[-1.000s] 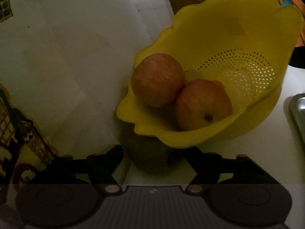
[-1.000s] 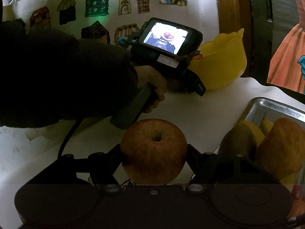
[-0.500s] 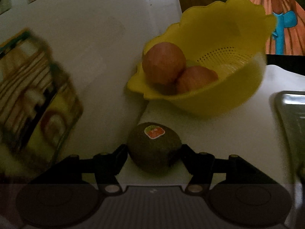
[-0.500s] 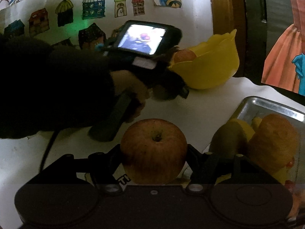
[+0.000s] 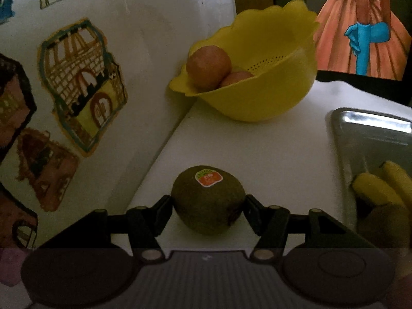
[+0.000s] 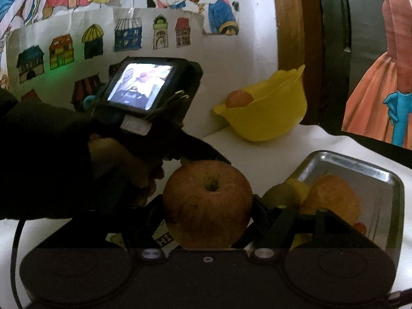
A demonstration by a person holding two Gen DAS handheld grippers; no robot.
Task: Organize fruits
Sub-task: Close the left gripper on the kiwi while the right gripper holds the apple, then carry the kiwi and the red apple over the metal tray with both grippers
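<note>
1. The kiwi [image 5: 208, 199] sits between the fingers of your left hand-held gripper [image 5: 208, 206], which is closed on it. A second ago this gripper was right against the yellow colander [image 5: 260, 87]; now it has pulled back, and open white surface [image 5: 257, 149] lies between them.
2. The kiwi was not dropped into the colander, where two apples [image 5: 208, 67] lie. I judge that you are sorting by kind and the kiwi goes elsewhere.
3. Your right hand-held gripper [image 6: 208, 206] is closed on another apple [image 6: 208, 203], stem up, as it was a second ago. This one probably belongs with the two in the colander.
4. The metal tray [image 6: 360, 164] is just beside the right gripper and holds an orange [image 6: 332, 198], something yellow and one more kiwi [image 6: 279, 195].
5. Whether the held kiwi touches the surface or hangs above it, I cannot tell.
</note>
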